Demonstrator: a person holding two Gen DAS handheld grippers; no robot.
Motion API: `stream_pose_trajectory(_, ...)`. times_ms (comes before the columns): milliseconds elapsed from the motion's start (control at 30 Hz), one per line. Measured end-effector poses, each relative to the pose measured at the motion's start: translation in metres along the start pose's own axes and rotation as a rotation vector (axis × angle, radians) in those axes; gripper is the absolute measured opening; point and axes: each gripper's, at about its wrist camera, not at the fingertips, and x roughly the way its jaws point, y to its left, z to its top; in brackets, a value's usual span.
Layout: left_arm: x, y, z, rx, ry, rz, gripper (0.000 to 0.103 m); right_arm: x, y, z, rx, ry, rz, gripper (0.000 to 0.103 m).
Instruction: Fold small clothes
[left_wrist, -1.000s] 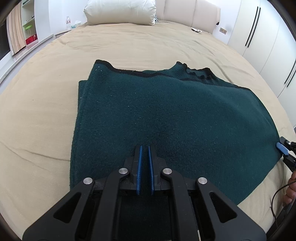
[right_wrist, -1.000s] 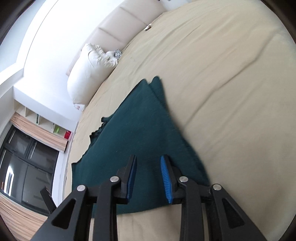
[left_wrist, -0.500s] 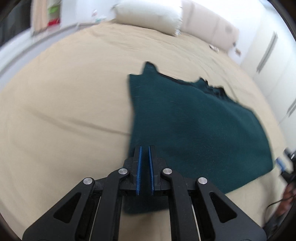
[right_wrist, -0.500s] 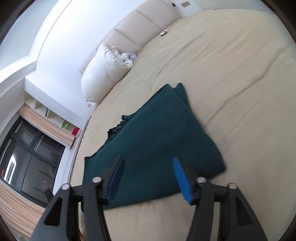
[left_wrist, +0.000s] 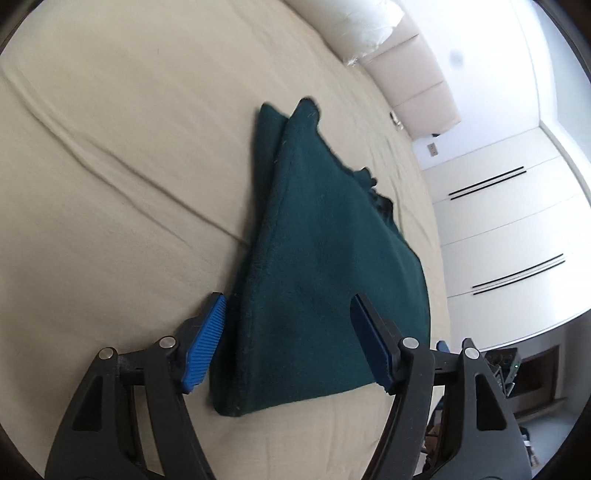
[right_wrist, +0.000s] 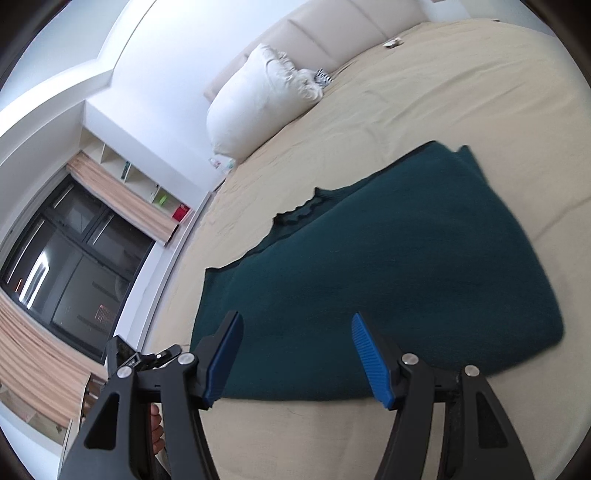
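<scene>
My left gripper is opening right now: its blue-padded fingers are spreading wide, and nothing is pinched between them. They straddle the near end of the dark green sweater from above, one pad just off its left folded edge, the other over the cloth further right. I cannot tell whether the tips touch the fabric. My right gripper stands spread about as wide and holds nothing either; its fingers frame the sweater's near hem.

The sweater lies flat on the beige bed, already doubled over: in the left wrist view a second layer edge peeks out along the left side, and two corners stand side by side at the far end. The ribbed collar sits on the far edge, towards the white pillow and headboard.

What matters for my next move is how the cloth lies from each hand. From the left it stretches straight away, long axis running out towards the headboard, with the near left corner almost directly under the fingers. From the right it runs broadside, the near hem lying across just ahead of the tips. I judge the left hand the better placed for that left corner, and the right for the hem further along. If the next fold carries the near end up to the collar, both hands would need to drop a little and close on that near edge together.
</scene>
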Motion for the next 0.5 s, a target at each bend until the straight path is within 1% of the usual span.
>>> stream_pose_trajectory(200,0.017,0.001,0.023,-0.019,0.083,-0.049,0.066,0.029,0.021,0.011,-0.039,0.07,0.057,0.065)
stream_pose_trajectory(267,0.026,0.0,0.03,-0.017,0.119,-0.037,0.056,0.042,0.028,0.015,-0.047,0.1,0.078,0.065)
stream_pose_trajectory(333,0.029,0.001,0.03,-0.026,0.144,-0.038,0.05,0.059,0.034,0.021,-0.044,0.136,0.095,0.065)
stream_pose_trajectory(500,0.036,0.001,0.029,-0.02,0.173,-0.065,0.048,0.097,0.044,0.026,-0.026,0.218,0.15,0.065)
